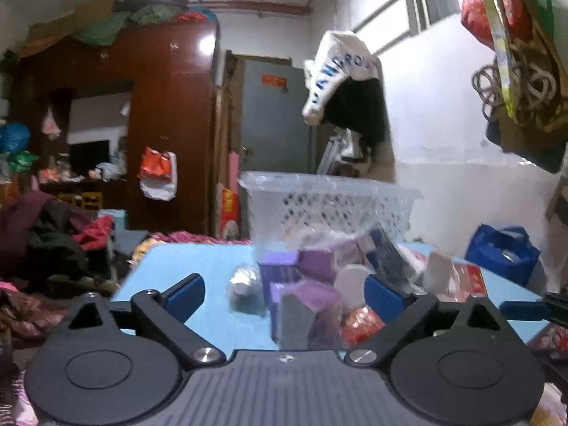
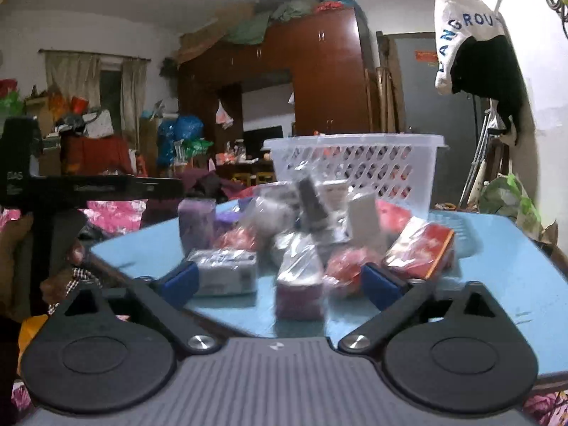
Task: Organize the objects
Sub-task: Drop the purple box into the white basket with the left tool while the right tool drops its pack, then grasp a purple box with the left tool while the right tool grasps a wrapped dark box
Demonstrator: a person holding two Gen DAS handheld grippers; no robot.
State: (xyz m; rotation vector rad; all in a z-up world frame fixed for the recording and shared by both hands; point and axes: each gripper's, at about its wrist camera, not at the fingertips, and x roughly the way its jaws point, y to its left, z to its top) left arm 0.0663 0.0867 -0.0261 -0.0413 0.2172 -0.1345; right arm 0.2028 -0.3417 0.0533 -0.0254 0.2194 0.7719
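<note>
Left hand-held gripper point(image 1: 284, 293): jaws spread wide, nothing between the pads; it points at the near edge of the pile from low over the surface.
Right hand-held gripper point(image 2: 280, 278): jaws also wide apart and empty; a wrapped pink box point(image 2: 300, 293) stands just ahead, between the two blue pads but not touched.
Pile point(image 2: 305, 227): small boxes and wrapped packets heaped in the middle of the blue surface point(image 2: 497, 277), several leaning on each other, some upright, some tilted.
Basket point(image 2: 358, 174): white lattice basket at the far side of the surface, behind the pile; judged the likely place for the items.
Image quality: both views smeared, so labels and exact edges of packets cannot be read.
Risk, toppling: the pile is loose; a finger pushed into it could knock upright boxes over or slide packets toward the surface edge.
Risk, slip: the clear wrap looks slick; a grip on a corner may let the box twist out.
Risk, double pick: items touch, so closing could catch two at once.
Risk, clash: both grippers face the same heap; reaching together could make them collide.
Risk, basket: a carried item could catch the basket's rim and shove it back.
</note>
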